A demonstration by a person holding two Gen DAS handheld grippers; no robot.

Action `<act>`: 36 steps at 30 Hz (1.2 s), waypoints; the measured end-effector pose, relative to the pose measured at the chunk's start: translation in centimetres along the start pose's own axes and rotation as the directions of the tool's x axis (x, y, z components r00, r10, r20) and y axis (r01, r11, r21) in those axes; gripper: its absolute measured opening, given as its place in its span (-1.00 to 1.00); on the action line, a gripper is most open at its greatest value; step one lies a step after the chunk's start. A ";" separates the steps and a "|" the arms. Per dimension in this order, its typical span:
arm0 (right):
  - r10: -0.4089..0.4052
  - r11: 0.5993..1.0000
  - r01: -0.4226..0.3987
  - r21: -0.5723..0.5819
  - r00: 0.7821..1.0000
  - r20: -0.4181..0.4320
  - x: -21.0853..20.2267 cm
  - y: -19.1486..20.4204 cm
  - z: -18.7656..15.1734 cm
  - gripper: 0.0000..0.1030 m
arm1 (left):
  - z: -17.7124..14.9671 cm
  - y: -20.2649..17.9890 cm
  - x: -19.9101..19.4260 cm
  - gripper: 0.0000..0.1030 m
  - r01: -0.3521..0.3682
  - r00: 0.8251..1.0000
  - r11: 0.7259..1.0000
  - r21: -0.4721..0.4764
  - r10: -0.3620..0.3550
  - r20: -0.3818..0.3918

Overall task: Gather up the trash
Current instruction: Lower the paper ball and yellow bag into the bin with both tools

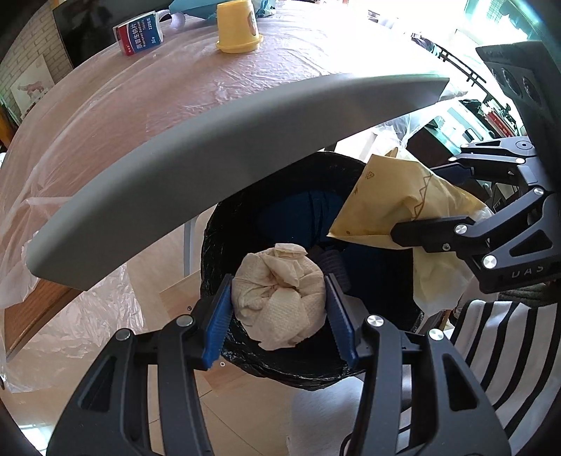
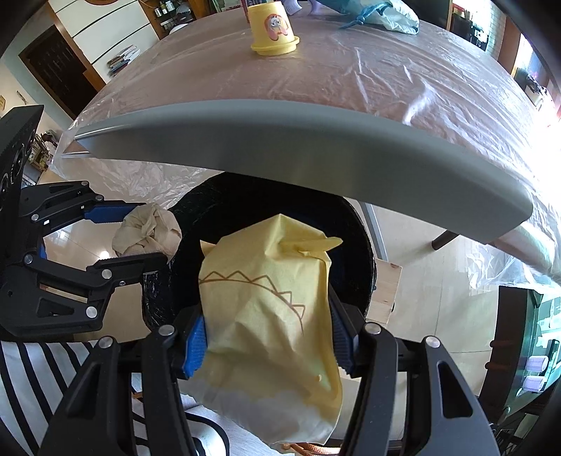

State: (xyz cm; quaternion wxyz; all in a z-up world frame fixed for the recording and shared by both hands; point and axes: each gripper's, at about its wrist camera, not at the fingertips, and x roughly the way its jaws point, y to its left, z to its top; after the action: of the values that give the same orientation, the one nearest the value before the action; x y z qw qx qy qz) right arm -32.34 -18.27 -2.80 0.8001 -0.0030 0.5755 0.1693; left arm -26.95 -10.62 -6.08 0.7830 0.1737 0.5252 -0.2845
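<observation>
A black-lined trash bin (image 1: 270, 364) (image 2: 245, 200) stands on the floor under the table's grey edge (image 1: 217, 168) (image 2: 315, 147). My left gripper (image 1: 278, 315) (image 2: 135, 233) is shut on a crumpled beige paper-towel wad (image 1: 280, 301) (image 2: 149, 233), held over the bin's near rim. My right gripper (image 2: 268, 338) (image 1: 417, 200) is shut on a yellow paper bag (image 2: 270, 315) (image 1: 396, 196) with a brown zigzag print. The bag hangs over the bin's opening at its right side in the left wrist view. Dark blue contents (image 1: 312, 214) lie inside the bin.
On the plastic-covered table (image 1: 140, 105) stand an upturned yellow cup (image 1: 237, 26) (image 2: 273, 29) and a red-blue-white medicine box (image 1: 138, 35). A blue bag and a white one (image 2: 382, 14) lie at the far edge. A black-and-white striped garment (image 1: 508, 350) (image 2: 31, 379) is close below the grippers.
</observation>
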 end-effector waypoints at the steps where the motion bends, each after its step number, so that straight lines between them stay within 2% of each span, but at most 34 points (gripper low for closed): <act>1: 0.001 1.000 -0.001 0.000 1.000 0.000 0.0 0.0 0.0 0.09 | 0.0 0.0 0.0 0.01 0.000 1.000 1.000 0.002 0.000 0.000; 36: -0.017 1.000 0.017 0.005 1.000 -0.010 0.7 -0.4 1.0 0.10 | 0.0 -0.7 0.3 0.01 -0.021 1.000 0.999 0.036 0.021 -0.006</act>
State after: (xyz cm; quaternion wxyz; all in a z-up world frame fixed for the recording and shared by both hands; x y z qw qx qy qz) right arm -31.14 -18.29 -3.23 0.7984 -0.0066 0.5801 0.1611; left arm -27.31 -11.24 -6.38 0.7810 0.1941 0.5208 -0.2850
